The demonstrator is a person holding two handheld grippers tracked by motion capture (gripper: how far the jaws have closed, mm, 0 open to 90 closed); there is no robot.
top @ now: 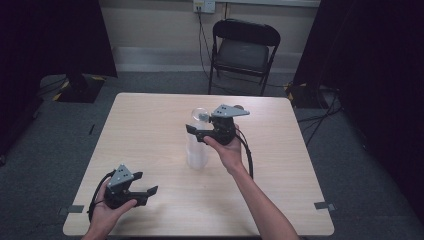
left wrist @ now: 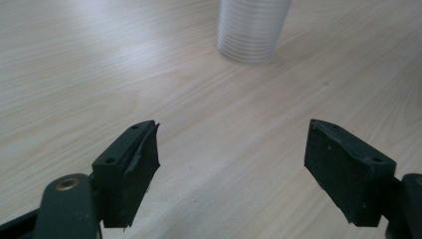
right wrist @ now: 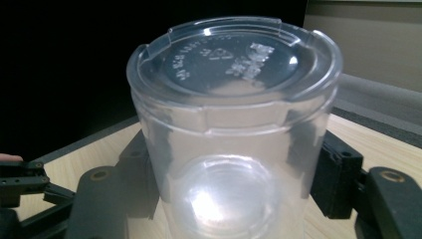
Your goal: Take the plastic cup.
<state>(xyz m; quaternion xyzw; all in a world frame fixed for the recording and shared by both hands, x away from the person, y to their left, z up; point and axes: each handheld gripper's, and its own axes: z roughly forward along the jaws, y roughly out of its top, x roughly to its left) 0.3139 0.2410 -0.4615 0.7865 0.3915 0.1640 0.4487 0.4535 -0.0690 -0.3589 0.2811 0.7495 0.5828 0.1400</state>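
My right gripper [right wrist: 234,194] fingers pinch the clear cup stack [right wrist: 234,124]; left gripper [left wrist: 231,169] fingers spread, well short of the stack.

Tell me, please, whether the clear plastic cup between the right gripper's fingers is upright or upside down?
Upside down: in the right gripper view the clear cup shows its embossed flat base on top.

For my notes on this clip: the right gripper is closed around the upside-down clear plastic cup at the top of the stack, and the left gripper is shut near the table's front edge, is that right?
Not quite: the left gripper is open, its jaws wide apart over bare table in the left gripper view. The rest holds: the right gripper is closed around the upside-down clear plastic cup.
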